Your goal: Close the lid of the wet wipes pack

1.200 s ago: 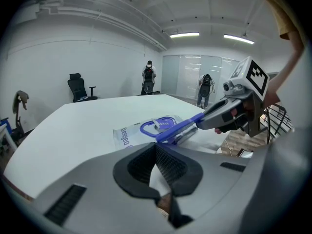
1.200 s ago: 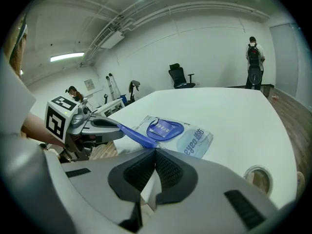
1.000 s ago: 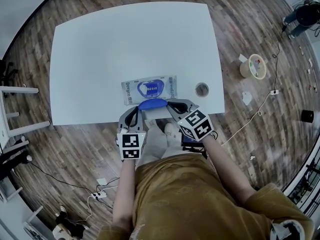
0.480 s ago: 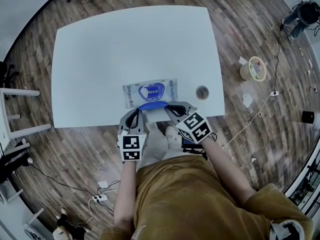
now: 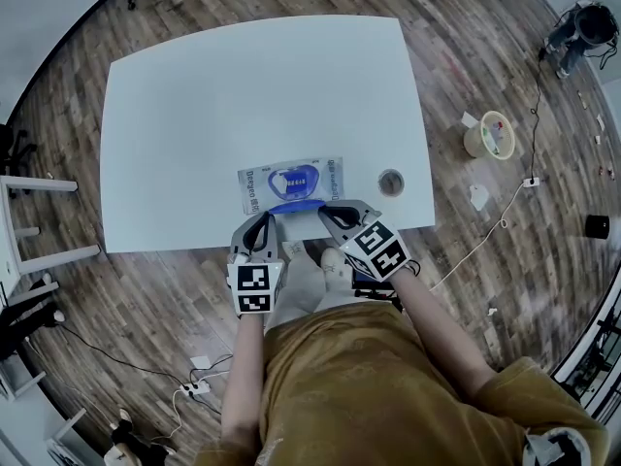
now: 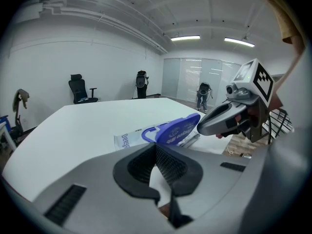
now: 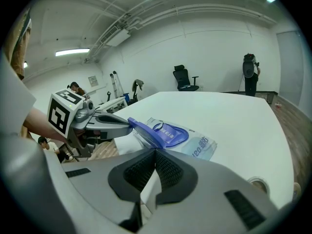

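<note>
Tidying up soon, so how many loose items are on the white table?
2: the wet wipes pack at front centre, its blue lid raised, and a roll of tape to its right.

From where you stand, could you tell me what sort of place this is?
Probably an office or lab workroom: a large white table on wood flooring, an office chair by the wall, and strip lights overhead.
</note>
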`<state>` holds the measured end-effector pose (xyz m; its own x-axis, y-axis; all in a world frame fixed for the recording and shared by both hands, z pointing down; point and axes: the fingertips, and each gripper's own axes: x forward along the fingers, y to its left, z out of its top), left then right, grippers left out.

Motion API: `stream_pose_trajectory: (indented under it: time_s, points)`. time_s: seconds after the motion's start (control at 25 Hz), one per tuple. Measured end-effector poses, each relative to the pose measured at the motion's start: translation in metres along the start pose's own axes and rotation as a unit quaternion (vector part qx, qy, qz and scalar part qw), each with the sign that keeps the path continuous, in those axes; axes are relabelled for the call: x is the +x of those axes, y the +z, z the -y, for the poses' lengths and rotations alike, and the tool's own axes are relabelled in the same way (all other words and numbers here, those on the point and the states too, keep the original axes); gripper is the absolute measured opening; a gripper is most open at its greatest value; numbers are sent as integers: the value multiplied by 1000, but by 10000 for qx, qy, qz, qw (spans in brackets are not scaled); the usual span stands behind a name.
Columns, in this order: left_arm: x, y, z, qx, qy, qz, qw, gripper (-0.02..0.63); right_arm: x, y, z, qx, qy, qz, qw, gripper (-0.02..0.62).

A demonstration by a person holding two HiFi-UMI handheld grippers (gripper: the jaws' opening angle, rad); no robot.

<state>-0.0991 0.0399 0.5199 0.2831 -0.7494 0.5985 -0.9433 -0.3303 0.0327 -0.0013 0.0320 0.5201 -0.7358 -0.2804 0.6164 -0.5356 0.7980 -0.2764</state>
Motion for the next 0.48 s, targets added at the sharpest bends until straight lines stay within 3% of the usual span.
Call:
stream_pose_trajectory:
  time_s: [0.48]
  points:
    - [3,3,-8,-65,24,77,9999,-8,0,11,4,-39,-57,94,9999,6]
